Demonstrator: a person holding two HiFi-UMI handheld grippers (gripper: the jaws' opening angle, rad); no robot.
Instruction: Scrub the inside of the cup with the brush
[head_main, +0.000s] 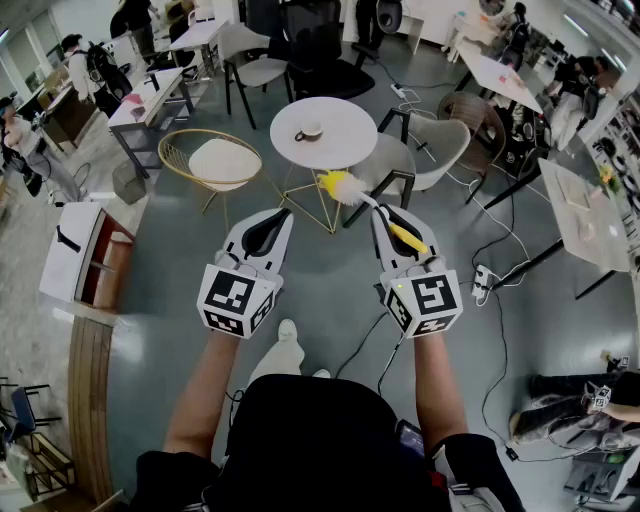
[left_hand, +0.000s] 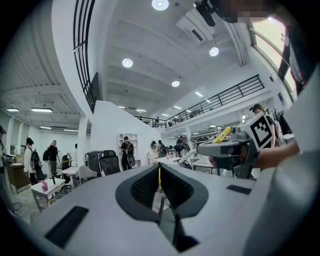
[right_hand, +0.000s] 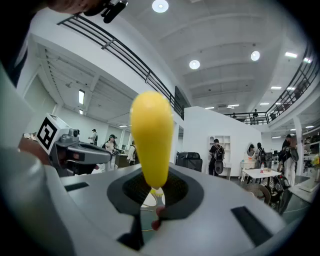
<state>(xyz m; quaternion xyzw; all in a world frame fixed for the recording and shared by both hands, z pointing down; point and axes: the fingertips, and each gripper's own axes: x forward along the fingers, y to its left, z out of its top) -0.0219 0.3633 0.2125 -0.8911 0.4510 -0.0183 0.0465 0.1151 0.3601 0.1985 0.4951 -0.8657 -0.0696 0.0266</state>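
Note:
A small cup (head_main: 308, 132) sits on a round white table (head_main: 340, 135) some way ahead of me. My right gripper (head_main: 378, 211) is shut on the brush (head_main: 345, 187); its fluffy yellow-white head sticks out in front, toward the table's near edge. In the right gripper view the yellow handle (right_hand: 151, 142) rises from the shut jaws of the right gripper (right_hand: 156, 192). My left gripper (head_main: 283, 213) is held level beside it, shut and empty. The left gripper view shows the left gripper (left_hand: 160, 186) with its jaws together, and the right gripper (left_hand: 232, 150) off to the right.
A gold wire chair (head_main: 212, 160) with a white seat stands left of the table, and grey chairs (head_main: 435, 150) to its right. Cables and a power strip (head_main: 482, 283) lie on the grey floor. White desks (head_main: 585, 215) stand on the right, and a person's shoes (head_main: 288, 330) show below.

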